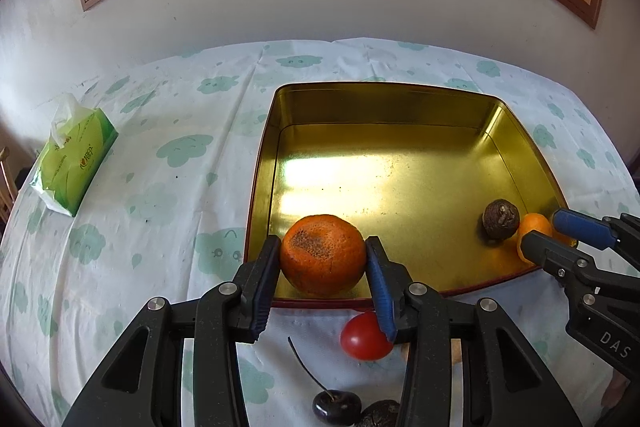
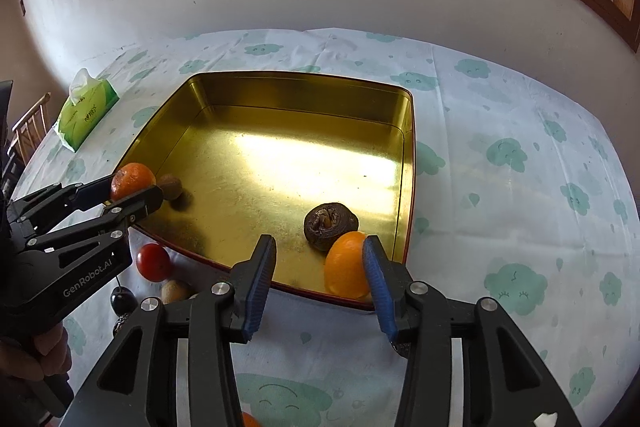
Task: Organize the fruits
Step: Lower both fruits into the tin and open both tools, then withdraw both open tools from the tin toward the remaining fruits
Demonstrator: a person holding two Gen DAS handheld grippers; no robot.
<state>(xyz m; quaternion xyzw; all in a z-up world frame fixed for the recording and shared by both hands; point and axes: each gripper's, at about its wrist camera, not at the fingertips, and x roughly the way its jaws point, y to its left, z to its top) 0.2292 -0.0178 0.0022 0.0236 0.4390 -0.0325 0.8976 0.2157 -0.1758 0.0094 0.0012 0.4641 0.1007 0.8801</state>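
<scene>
Left gripper [image 1: 323, 263] pinching round blemished orange [image 1: 322, 254] over gold metal tray [image 1: 384, 115]; right gripper [image 2: 320, 281] spread beside smooth orange piece [image 2: 347, 265]. Small brown fruit [image 2: 171, 187] seen only from right wrist, half hidden.

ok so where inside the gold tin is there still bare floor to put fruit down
The far half of the gold tin, up to its back wall, is bare, as is the middle. The near edge is crowded: the left tool holds a tangerine at one corner; the right tool stands open around an orange piece beside a dark wrinkled fruit.

Tissue pack [image 1: 72, 163] left of tray [image 1: 384, 103]; tomato [image 1: 366, 337] on cloth [image 1: 160, 187] before it.
</scene>
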